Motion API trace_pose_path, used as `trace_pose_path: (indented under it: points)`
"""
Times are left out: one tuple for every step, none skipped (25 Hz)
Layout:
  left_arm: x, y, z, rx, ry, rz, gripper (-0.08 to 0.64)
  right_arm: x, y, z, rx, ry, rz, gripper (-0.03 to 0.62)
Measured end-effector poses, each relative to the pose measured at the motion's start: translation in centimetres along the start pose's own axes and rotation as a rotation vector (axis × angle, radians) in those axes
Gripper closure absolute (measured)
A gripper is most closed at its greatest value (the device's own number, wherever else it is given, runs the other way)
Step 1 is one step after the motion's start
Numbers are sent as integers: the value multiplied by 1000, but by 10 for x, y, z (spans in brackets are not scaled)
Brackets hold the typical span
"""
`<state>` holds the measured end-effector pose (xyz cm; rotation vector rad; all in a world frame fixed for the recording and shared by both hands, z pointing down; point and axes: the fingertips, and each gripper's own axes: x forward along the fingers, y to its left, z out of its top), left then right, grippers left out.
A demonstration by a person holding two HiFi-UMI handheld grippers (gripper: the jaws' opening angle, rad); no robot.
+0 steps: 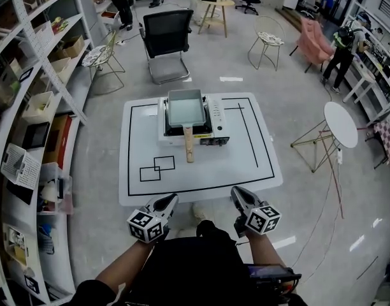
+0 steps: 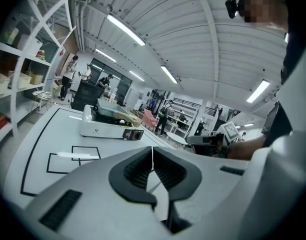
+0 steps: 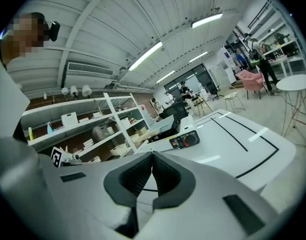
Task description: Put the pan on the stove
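Pan (image 1: 185,107) one, stove (image 1: 217,115) one, claws (image 1: 174,198) (image 1: 235,191) two

A white table (image 1: 246,164) — black outlines (image 1: 157,169) marked on top — bears a portable stove (image 1: 215,120) toward its far edge.

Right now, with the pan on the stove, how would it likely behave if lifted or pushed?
The pan looks rigid metal, so it should keep its shape. Held by the long wooden handle, it would probably dip at the far end, since the body sits well beyond the grip. Its rectangular shape suggests it would slide, not roll, if pushed.
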<state>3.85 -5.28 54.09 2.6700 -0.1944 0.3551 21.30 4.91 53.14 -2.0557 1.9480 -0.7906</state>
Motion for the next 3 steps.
trace_pose_path:
  points:
    - [-2, 0, 1, 1, -1, -2, 546, -1, 3, 0, -2, 0, -1, 566]
    - [-5, -1, 1, 2, -2, -3, 546, -2, 5, -1, -4, 0, -2, 566]
    - [-7, -1, 2, 3, -3, -5, 546, -3, 8, -1, -6, 0, -3, 566]
